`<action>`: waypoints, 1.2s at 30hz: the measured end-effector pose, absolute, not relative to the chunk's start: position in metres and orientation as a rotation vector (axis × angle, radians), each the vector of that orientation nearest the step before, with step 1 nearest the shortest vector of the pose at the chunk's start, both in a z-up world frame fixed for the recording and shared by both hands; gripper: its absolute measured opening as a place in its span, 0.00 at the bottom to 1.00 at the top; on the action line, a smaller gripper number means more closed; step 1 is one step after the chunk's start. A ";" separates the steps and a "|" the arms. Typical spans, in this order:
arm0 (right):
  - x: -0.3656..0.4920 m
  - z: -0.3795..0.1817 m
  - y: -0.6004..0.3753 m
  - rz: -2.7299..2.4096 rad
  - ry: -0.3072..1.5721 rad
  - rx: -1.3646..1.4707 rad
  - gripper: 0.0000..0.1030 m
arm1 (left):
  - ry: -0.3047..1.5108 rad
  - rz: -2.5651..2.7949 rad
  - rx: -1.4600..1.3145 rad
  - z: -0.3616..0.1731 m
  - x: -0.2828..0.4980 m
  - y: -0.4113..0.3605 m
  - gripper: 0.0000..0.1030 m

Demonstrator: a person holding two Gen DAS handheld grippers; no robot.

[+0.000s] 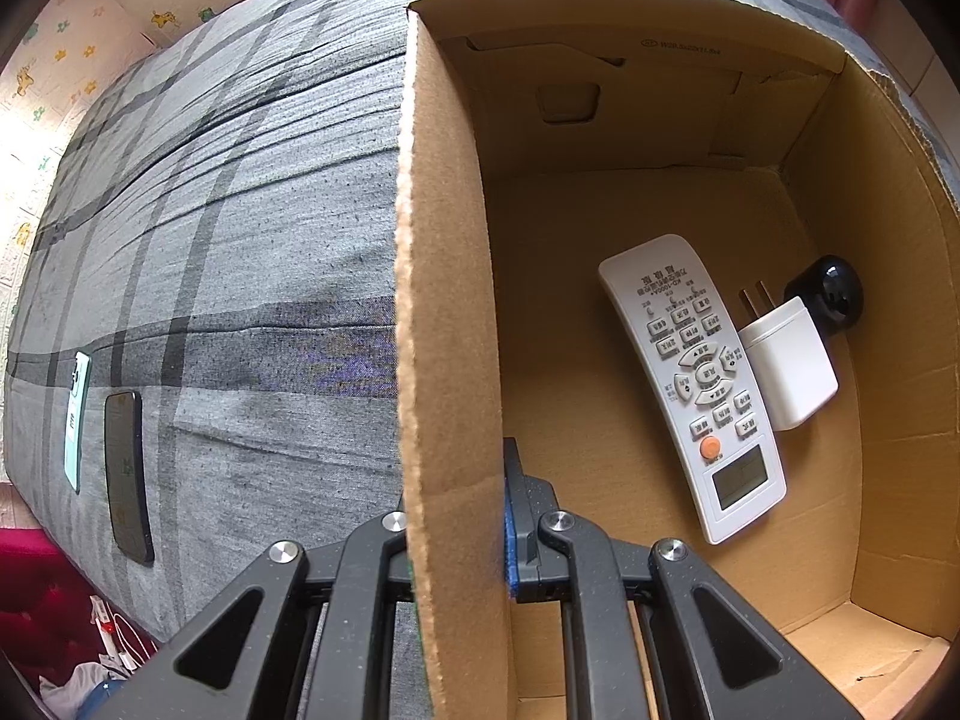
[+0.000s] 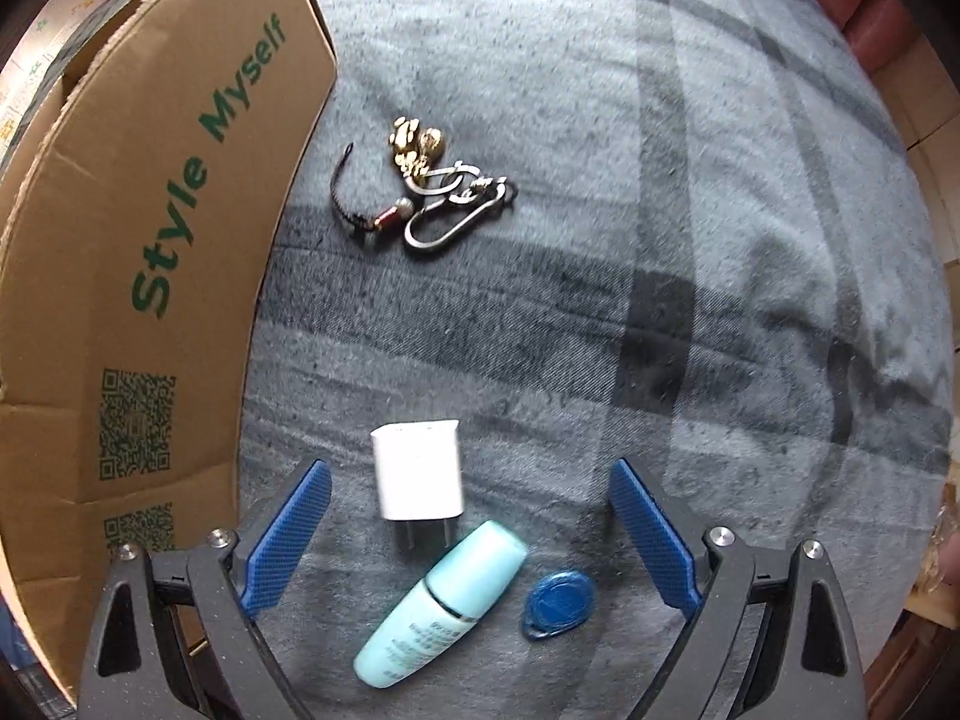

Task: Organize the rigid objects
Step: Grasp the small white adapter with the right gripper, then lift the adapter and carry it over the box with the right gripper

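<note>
Only left wrist: remote inside box; right: keys.

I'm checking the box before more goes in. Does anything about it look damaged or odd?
Yes: the cardboard box's top rim at the far right corner is torn and ragged. Inside, the remote, white charger and black round object lie loose but look intact.

The box wall hides the left gripper's left finger. The black round object lies partly behind the white charger. The remote's button labels are too small to read. The keyring charms are blurred.
</note>
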State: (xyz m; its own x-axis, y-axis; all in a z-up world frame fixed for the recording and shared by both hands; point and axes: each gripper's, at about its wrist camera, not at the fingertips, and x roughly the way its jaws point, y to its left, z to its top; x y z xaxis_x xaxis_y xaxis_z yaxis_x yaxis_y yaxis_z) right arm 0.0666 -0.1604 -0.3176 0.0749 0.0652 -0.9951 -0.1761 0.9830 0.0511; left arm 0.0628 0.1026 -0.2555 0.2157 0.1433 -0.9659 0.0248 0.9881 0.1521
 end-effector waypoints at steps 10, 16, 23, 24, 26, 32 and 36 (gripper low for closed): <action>0.068 -0.326 -0.138 0.217 1.519 -0.122 0.27 | 1.353 0.082 0.146 -0.256 0.063 0.103 0.12; 0.070 -0.318 -0.135 0.210 1.502 -0.121 0.27 | 1.353 0.080 0.147 -0.256 0.063 0.105 0.12; 0.081 -0.297 -0.135 0.191 1.488 -0.090 0.27 | 1.354 0.078 0.148 -0.256 0.064 0.105 0.12; 0.082 -0.293 -0.134 0.190 1.482 -0.090 0.27 | 1.354 0.078 0.150 -0.256 0.064 0.105 0.12; 0.085 -0.288 -0.131 0.190 1.473 -0.092 0.27 | 1.354 0.079 0.149 -0.256 0.064 0.105 0.12; 0.091 -0.265 -0.126 0.195 1.441 -0.101 0.27 | 1.354 0.078 0.149 -0.256 0.064 0.105 0.12; 0.098 -0.247 -0.126 0.200 1.415 -0.107 0.27 | 1.354 0.077 0.149 -0.256 0.064 0.105 0.12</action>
State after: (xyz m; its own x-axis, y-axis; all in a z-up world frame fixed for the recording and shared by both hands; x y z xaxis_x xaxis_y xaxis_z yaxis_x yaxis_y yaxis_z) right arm 0.0977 -0.1256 -0.2472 0.1422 0.0746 -0.9870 -0.2022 0.9783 0.0448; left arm 0.0644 0.1054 -0.2560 0.2141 0.1416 -0.9665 0.0305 0.9880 0.1515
